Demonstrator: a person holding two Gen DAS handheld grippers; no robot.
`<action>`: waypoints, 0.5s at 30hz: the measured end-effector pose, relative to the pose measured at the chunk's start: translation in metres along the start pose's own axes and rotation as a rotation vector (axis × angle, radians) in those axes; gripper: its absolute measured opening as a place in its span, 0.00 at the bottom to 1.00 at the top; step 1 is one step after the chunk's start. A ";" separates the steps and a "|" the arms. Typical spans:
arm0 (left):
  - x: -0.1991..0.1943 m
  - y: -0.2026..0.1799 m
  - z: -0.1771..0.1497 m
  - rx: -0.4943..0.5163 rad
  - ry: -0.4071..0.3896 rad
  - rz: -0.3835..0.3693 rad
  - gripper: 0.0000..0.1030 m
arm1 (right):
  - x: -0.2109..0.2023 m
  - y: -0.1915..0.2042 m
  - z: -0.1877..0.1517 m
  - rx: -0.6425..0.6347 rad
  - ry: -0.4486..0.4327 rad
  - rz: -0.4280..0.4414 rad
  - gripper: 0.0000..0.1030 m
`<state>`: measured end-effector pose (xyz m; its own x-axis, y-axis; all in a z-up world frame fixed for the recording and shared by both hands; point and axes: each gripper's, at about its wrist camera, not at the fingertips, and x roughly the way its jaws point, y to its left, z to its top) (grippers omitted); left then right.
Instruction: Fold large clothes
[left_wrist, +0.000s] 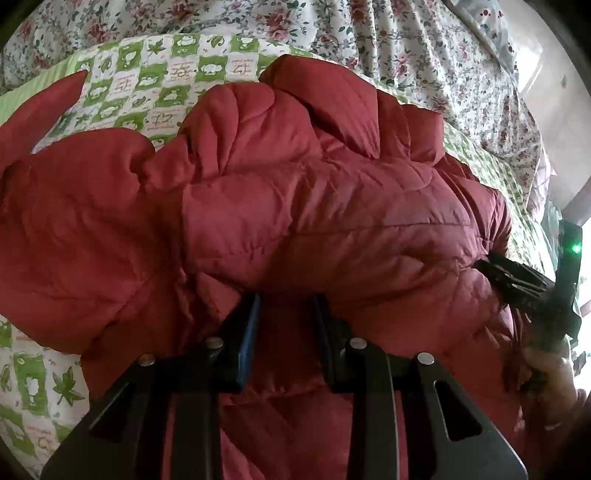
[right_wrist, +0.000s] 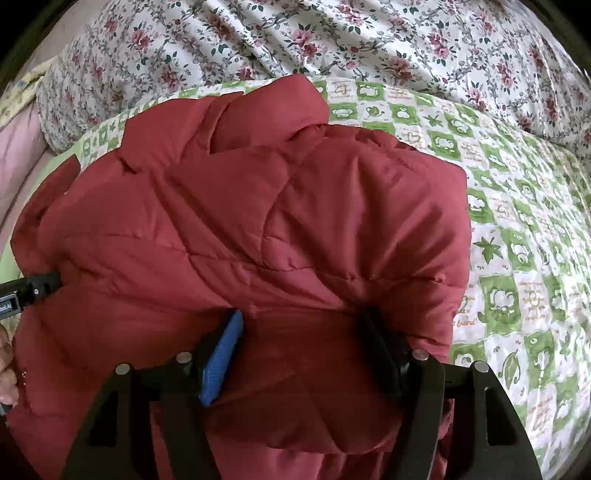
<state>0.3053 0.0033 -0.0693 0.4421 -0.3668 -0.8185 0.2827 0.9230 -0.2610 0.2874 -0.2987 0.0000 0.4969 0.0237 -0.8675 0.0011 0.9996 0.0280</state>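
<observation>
A puffy, quilted, dark red padded jacket (left_wrist: 295, 206) is lying bunched on a green-and-white checked quilt with leaf and animal prints (left_wrist: 155, 85), which is spread over a bed; behind it a white bedsheet with pink roses (right_wrist: 332, 40) is rumpling up.

The left gripper (left_wrist: 286, 314) is pinching a thick roll of the jacket's near edge, its jaws part-closed and clamped on the padding. The right gripper (right_wrist: 306, 339) is doing the same further along that edge, its jaws wider apart but with fabric bulging between them, so it appears to be gripping too. Each gripper is showing at the side of the other's view, biting into the same red hem.

Judging from this, a fold is under way: both grippers are holding the near edge, probably to carry it over the body of the jacket towards the far side. The next move is calling for both grippers travelling together and level, since the slippery, springy padding is likely to slide or puff back open.
</observation>
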 end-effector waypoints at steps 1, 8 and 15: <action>0.000 0.001 0.000 -0.001 -0.002 -0.004 0.27 | 0.000 0.000 0.000 -0.001 -0.002 -0.002 0.65; 0.000 0.002 -0.002 -0.001 -0.014 -0.015 0.27 | 0.000 0.001 0.001 -0.004 -0.007 -0.002 0.66; -0.036 0.008 -0.001 -0.027 -0.029 -0.012 0.27 | -0.031 -0.002 0.000 0.042 -0.029 0.036 0.66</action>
<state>0.2908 0.0236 -0.0426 0.4633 -0.3808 -0.8002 0.2654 0.9211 -0.2847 0.2715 -0.3016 0.0267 0.5224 0.0586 -0.8507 0.0191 0.9966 0.0803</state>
